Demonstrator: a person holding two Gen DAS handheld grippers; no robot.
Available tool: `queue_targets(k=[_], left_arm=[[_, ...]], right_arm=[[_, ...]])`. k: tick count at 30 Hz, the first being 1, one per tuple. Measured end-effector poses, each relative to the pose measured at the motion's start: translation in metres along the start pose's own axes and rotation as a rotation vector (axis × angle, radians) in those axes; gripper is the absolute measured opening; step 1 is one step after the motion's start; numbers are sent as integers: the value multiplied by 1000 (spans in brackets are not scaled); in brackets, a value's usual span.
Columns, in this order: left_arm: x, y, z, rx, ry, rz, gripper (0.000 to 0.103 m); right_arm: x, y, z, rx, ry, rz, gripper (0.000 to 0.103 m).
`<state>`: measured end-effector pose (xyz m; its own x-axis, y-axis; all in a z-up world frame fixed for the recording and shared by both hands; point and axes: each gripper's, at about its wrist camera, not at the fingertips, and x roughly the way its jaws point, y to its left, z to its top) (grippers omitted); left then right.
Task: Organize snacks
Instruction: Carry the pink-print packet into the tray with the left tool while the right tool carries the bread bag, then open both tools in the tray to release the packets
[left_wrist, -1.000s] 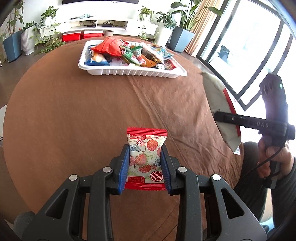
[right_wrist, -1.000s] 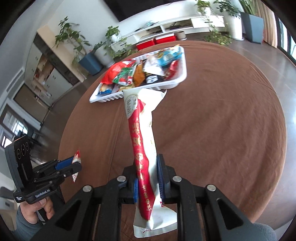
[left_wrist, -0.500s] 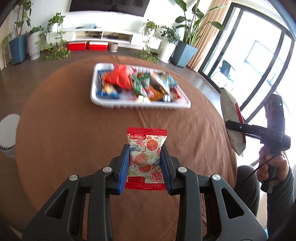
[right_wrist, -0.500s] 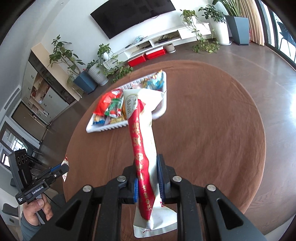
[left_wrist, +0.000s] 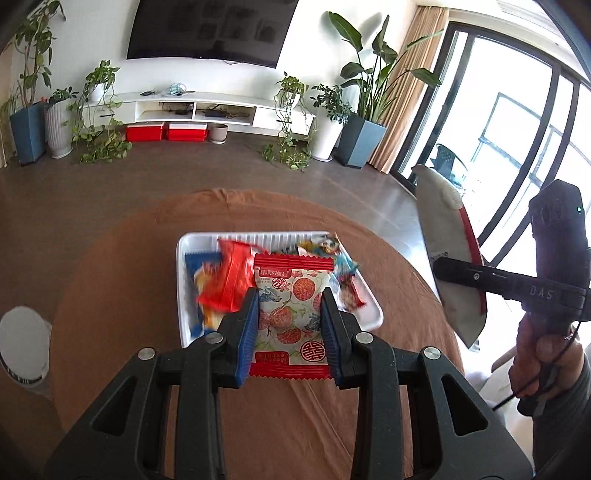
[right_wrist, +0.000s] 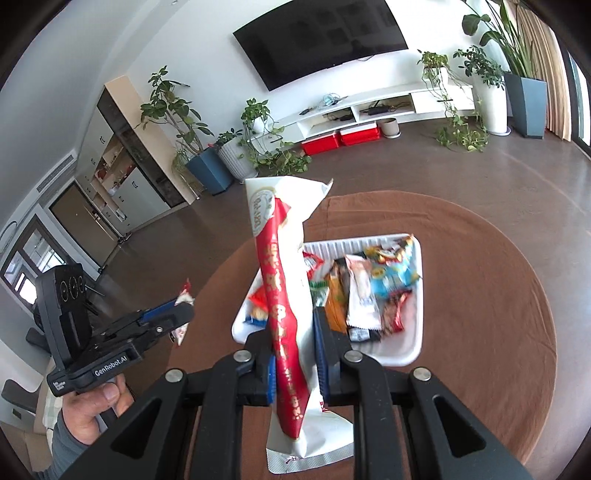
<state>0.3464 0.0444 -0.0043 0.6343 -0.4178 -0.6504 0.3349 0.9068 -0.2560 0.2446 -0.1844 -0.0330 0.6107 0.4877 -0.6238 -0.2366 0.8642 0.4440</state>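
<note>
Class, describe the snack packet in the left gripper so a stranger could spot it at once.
Find the round brown table with the white tray of snacks. Above it, the left gripper clamps a flat packet. Unlike the long packet opposite, it is square, white with red fruit and red edges.

A bright living room. A large dark television (right_wrist: 320, 38) is hanging on a white wall at twelve o'clock, above a low white media console (left_wrist: 207, 109). Potted plants (left_wrist: 364, 92) are standing along a dark brown floor (right_wrist: 498, 173). Daylight is pouring through tall glass doors (left_wrist: 517, 122) at two o'clock, beside tan curtains (left_wrist: 402, 85).
</note>
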Motion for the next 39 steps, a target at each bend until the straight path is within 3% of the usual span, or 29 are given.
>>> queue_targets(k=[8, 15, 26, 39], left_arm=[[73, 1, 32, 30, 80, 18, 29], [133, 9, 35, 23, 138, 34, 29], [191, 16, 15, 37, 191, 55, 30], [210, 18, 5, 35, 215, 46, 30]], right_arm=[[86, -21, 37, 55, 123, -49, 18], [141, -40, 31, 96, 205, -72, 18], [173, -52, 26, 115, 248, -85, 17], [181, -52, 22, 90, 251, -97, 16]])
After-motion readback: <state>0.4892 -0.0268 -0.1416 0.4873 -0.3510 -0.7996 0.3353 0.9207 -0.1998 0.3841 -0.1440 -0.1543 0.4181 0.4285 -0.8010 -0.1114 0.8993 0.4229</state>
